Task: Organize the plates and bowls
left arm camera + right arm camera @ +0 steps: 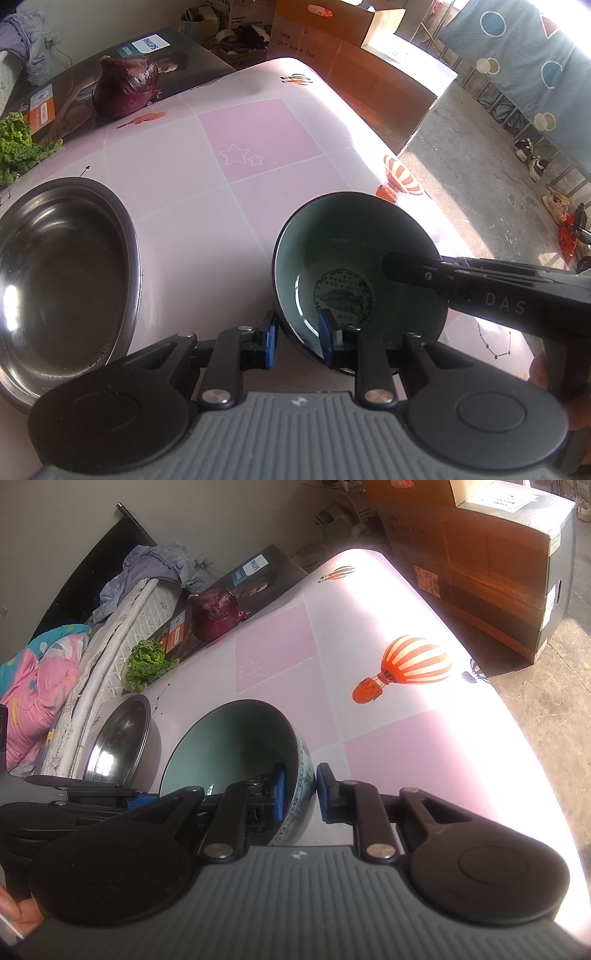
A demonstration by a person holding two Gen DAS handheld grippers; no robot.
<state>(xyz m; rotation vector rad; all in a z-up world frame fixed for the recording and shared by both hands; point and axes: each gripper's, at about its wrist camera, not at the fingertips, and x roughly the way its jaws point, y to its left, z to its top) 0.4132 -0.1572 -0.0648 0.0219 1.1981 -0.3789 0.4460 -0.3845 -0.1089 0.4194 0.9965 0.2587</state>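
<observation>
A ceramic bowl [354, 254] with a pale green inside and a printed base is tilted above the table. My left gripper [301, 341] straddles its near rim, one blue pad outside and one inside, closed on it. My right gripper [300, 794] straddles the bowl's [229, 746] right rim the same way, one pad inside and one outside the patterned wall. The right gripper also shows in the left wrist view [402, 264], reaching into the bowl. A steel bowl [62, 273] sits on the table to the left; it also shows in the right wrist view [122, 738].
The table [258, 140] has a pink and white cloth with balloon prints. A red cabbage [125, 85] and green lettuce [14, 147] lie at the far left by a printed box [155, 48]. Cardboard boxes [480, 561] stand on the floor beyond the table's far edge.
</observation>
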